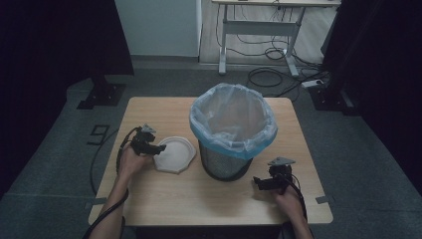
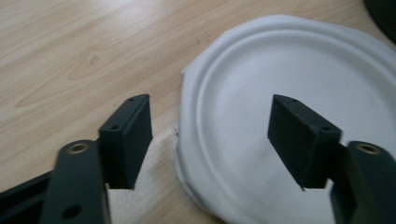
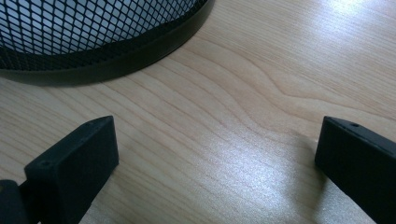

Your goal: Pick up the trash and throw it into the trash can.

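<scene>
A: Plate (image 1: 174,154) grab on my left side, status?

B: Left gripper (image 1: 158,148) is at the paper plate's near-left rim. In the left gripper view my jaws stand partly apart, straddling the rim (image 2: 183,140), one pad (image 2: 128,140) over bare table (image 2: 70,56), the other (image 2: 299,140) over the plate's well. Nothing pinched yet.

A: Risk?

B: Plate lies flat on the wood, thin edge. If I close too high, the pads likely skim over it or shove it toward the mesh bin (image 1: 233,132) just beside it. Squeezing hard could fold the rim.

A: Bin itself?

B: Plastic liner (image 1: 234,142) is loose over the top; a tilted plate might catch it when dropped in.

A: Right side?

B: Right gripper (image 1: 256,182) rests near the bin's base (image 3: 107,56), jaws wide, empty. A bump there could nudge the bin.
</scene>
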